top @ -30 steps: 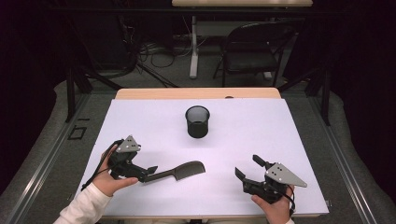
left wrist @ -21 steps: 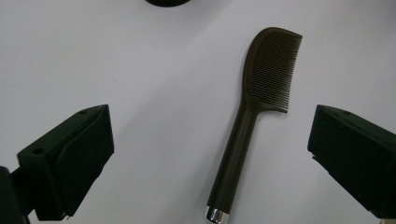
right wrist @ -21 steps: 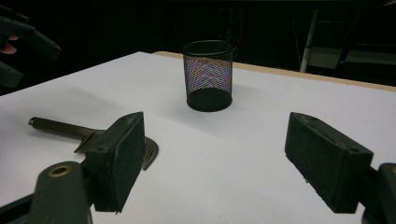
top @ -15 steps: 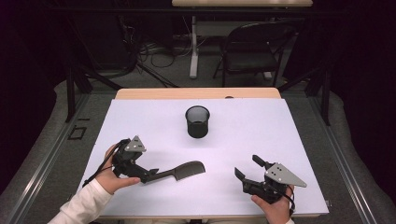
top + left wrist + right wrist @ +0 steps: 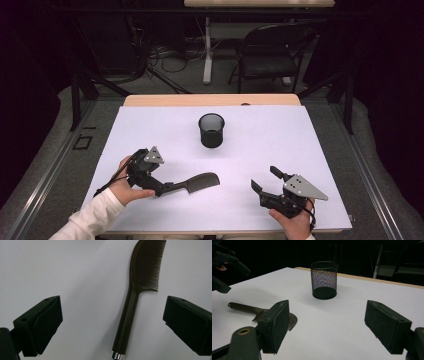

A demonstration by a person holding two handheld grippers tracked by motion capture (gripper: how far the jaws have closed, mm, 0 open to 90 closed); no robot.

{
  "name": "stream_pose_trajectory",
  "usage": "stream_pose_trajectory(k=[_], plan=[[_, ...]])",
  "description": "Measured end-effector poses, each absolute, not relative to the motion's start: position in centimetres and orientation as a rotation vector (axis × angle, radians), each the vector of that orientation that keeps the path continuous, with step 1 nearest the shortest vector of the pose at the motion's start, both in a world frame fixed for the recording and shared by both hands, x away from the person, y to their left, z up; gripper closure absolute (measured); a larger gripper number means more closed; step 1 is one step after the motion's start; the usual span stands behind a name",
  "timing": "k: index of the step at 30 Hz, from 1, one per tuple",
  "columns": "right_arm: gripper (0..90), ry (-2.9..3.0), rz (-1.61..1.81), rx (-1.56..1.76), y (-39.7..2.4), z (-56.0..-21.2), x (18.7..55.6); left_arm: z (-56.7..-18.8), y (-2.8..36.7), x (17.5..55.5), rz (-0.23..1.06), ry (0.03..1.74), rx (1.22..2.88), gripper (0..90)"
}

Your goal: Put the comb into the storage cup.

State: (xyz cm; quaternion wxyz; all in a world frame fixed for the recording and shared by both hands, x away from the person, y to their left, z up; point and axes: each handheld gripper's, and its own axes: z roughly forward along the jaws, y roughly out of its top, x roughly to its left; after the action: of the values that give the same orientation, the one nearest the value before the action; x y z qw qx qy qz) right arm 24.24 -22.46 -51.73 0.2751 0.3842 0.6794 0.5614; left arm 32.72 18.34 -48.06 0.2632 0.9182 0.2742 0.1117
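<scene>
Left tongs (image 5: 167,187): jaws wide apart, straddling comb (image 5: 197,182) handle, not pressing it. Comb flat on white tabletop (image 5: 300,150), near-left of mesh cup (image 5: 211,130); long axis runs left-right, toothed head toward right, slightly toward cup (handle end hidden under left tongs in high view). Right tongs (image 5: 267,181): near-right of cup, jaws well open, nothing between, well apart from comb.

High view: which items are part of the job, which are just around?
In play:
- dark plastic comb with a long handle, lying flat between the open left gripper jaws
- black wire-mesh cup, upright mid-table

Just around:
- open right gripper, idle
- black folding chair behind the white table
</scene>
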Motion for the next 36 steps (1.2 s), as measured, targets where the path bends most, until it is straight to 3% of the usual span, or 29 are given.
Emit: stream_pose_trajectory(k=[14,36], plan=[[20.3,1.83,1.508,1.03,-22.4,-51.7,24.2,-48.3,17.4,33.0,0.308,0.691,2.564,5.4],[20.3,1.843,1.501,1.021,-22.4,-51.8,24.3,-49.3,16.7,33.6,0.22,0.684,2.712,28.5]])
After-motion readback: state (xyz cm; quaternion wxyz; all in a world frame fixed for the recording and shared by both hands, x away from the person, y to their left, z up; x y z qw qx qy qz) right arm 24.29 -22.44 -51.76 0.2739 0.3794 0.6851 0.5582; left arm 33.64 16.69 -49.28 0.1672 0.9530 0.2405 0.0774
